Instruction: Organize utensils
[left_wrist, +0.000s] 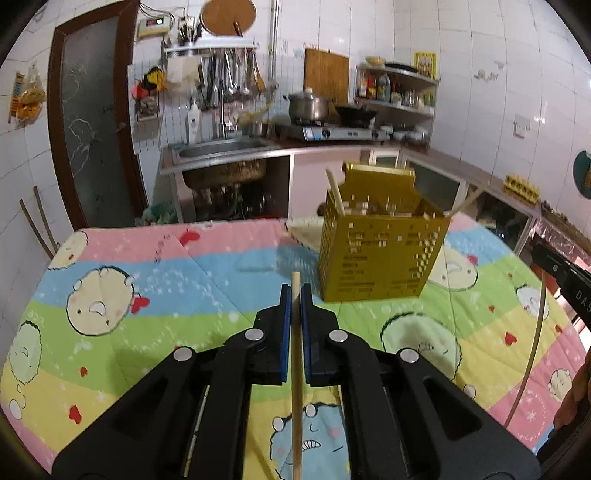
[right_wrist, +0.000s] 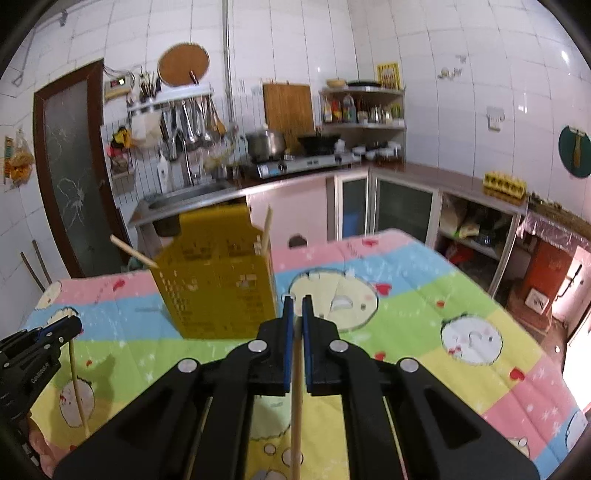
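Now Both Tools Hold a Chopstick Apiece

Now the left tool (left_wrist: 295, 295) sits at lower centre of its own view, its blue pads clamped tight on a pale wooden chopstick (left_wrist: 296, 387). The stick runs straight down between the pads to the bottom edge of the frame, and its blunt tip pokes out just above the fingertips. It is plain, light wood, round and thin.

The right tool (right_wrist: 297, 306) shows the same in its view: pads closed on a second chopstick (right_wrist: 296, 406), which drops from the pads to the bottom edge, its top barely clearing the fingertips.

The yellow basket (left_wrist: 376, 254) stands upright on the tabletop (left_wrist: 147, 266), right of centre in the left view, above and to the right of the left tool and apart from it. It is perforated plastic with a taller back panel. More chopsticks lean out of its top, one (left_wrist: 335, 192) at its upper left corner. In the right view the basket lies left of centre, just above and left of the fingertips.

The tabletop wears a pastel cartoon cloth in pink, blue, green and yellow bands.

At the left edge of the right view, the left tool appears with its stick hanging below.
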